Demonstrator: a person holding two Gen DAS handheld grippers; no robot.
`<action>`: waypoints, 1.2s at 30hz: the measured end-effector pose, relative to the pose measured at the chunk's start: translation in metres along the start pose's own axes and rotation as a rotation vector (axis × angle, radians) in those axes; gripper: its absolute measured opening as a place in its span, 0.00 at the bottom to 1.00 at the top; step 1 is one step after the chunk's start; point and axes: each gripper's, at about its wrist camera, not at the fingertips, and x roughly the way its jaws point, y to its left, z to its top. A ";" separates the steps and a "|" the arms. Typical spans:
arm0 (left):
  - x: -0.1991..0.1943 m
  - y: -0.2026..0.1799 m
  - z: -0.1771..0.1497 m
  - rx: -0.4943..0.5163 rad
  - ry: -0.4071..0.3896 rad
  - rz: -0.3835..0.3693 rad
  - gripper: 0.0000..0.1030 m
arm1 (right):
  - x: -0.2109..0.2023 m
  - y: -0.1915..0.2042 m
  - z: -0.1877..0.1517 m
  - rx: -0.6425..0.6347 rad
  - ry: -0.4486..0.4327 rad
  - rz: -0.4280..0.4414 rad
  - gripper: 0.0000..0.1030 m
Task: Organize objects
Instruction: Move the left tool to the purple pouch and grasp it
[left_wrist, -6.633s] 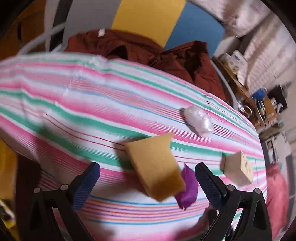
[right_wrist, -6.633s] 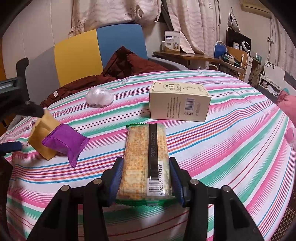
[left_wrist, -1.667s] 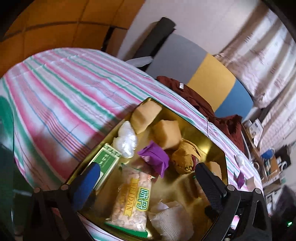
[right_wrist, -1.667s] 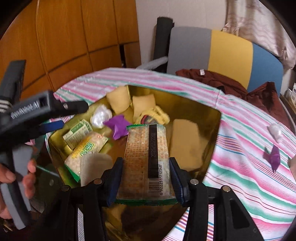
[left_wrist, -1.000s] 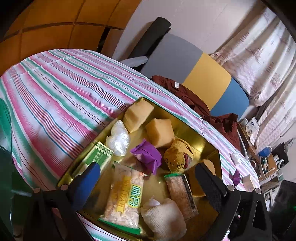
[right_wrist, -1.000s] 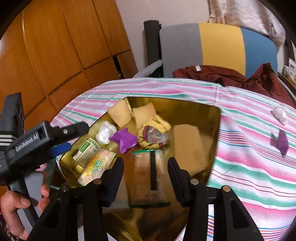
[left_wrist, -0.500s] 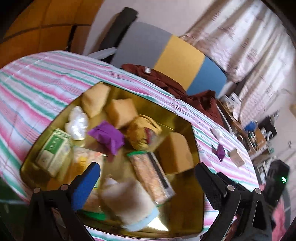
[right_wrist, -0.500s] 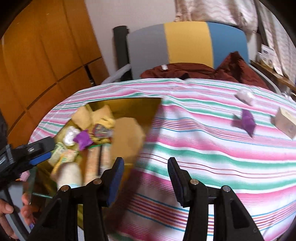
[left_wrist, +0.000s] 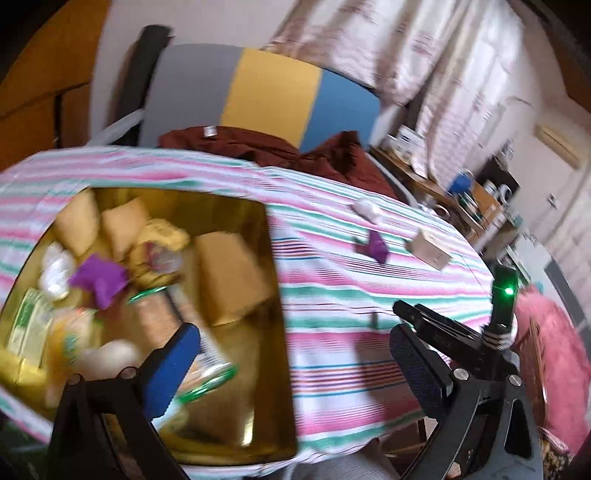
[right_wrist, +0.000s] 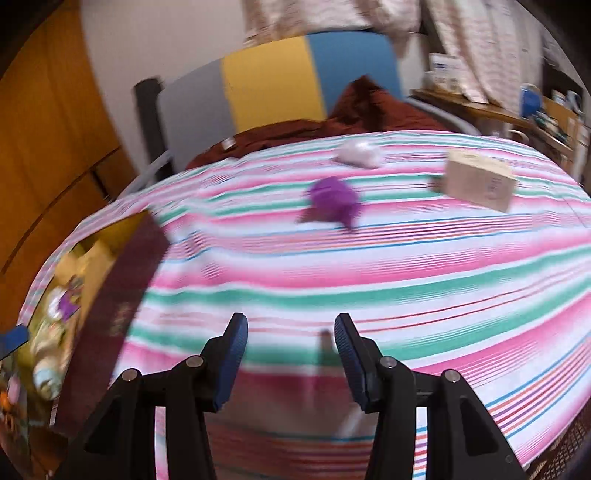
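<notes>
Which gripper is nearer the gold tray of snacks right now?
Left. The left gripper hangs at the gold tray's right edge; the right gripper is over bare striped cloth, tray off to its left.

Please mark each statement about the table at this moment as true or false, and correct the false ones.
1. The right gripper holds a cracker pack. False: its jaws stand apart with nothing between them.
2. A purple packet lies on the striped tablecloth, outside the gold tin. True.
3. The cardboard box is inside the tin. False: it stands on the cloth.
4. The left gripper is open and empty. True.
5. A white packet lies beyond the purple one. True.
</notes>
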 end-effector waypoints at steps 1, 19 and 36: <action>0.006 -0.011 0.004 0.021 0.010 -0.006 1.00 | 0.001 -0.008 0.002 0.008 -0.009 -0.019 0.48; 0.161 -0.116 0.060 0.187 0.147 0.047 1.00 | 0.034 -0.112 0.044 0.043 -0.092 -0.290 0.48; 0.291 -0.152 0.082 0.289 0.161 0.043 0.41 | 0.041 -0.115 0.037 0.077 -0.093 -0.289 0.48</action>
